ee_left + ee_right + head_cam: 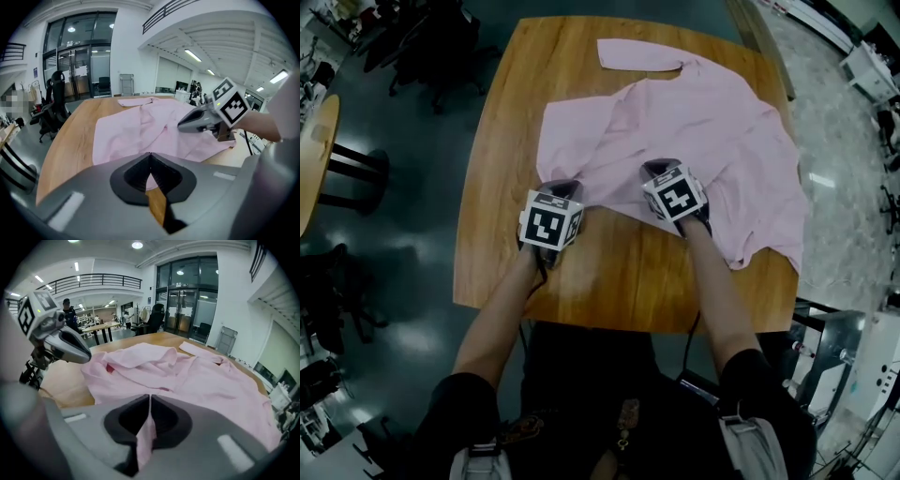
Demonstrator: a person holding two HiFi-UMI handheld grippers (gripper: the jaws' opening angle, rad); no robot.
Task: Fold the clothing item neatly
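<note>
**Head view.**
- Wooden bench (619, 272): shown at centre frame, with dark floor (412, 187) around it.
- Pink shirt (712, 122): spread rumpled over the upper and right part of the bench. One sleeve is laid out towards the top edge.
- Left tongs (563, 187): set at the shirt's near left corner, left of centre.
- Right tongs (656, 170): set on the shirt's near edge, just right of centre.

**Left gripper view.**
- Left tongs (150, 154): the jaws are brought together at the tips, over the hem of the shirt (136, 131). Pink cloth and bare bench (70, 136) are seen beneath them. Whether any cloth is pinched cannot be told.
- Right tongs (182, 124): seen at centre right, nose down on the shirt.

**Right gripper view.**
- Right tongs (149, 397): the jaws are clamped on a strip of the shirt (211, 380), which is seen running down between them.
- Left tongs (86, 357): seen at upper left, at the cloth's edge beside bare bench (65, 380).
</note>
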